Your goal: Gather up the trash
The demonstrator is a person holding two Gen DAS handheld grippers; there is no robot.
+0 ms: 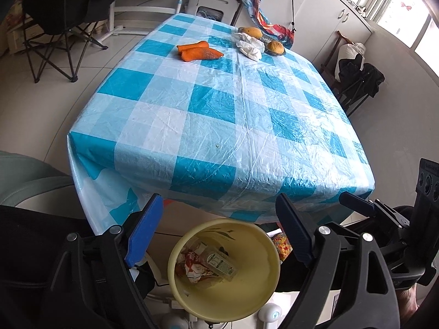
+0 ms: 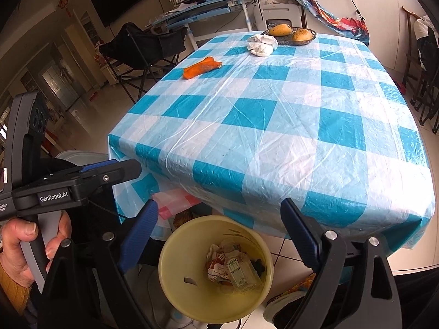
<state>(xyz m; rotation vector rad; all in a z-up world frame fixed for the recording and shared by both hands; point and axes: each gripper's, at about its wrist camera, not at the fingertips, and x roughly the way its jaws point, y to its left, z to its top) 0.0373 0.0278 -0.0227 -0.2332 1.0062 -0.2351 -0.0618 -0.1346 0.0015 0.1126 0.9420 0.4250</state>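
Note:
A yellow trash bin [image 1: 255, 282] [image 2: 178, 282] stands on the floor at the table's near edge. It holds a red-and-white wrapper [image 1: 192, 266] [image 2: 216, 268] and a clear plastic package [image 1: 219, 263] [image 2: 241, 274]. My left gripper [image 1: 219, 227] is open and empty above the bin. My right gripper [image 2: 219, 224] is open and empty above the bin too. It also shows at the right of the left wrist view [image 1: 384, 213]. A crumpled white paper [image 1: 249, 45] [image 2: 262, 44] lies at the table's far end.
The table [image 1: 219, 115] [image 2: 274, 115] has a blue checked cover. Orange carrots [image 1: 200, 51] [image 2: 201, 67] lie far left. A dish with mangoes [image 1: 275, 47] [image 2: 290, 34] stands at the far edge. Folding chairs [image 1: 60, 22] [image 2: 142, 46] stand to the left.

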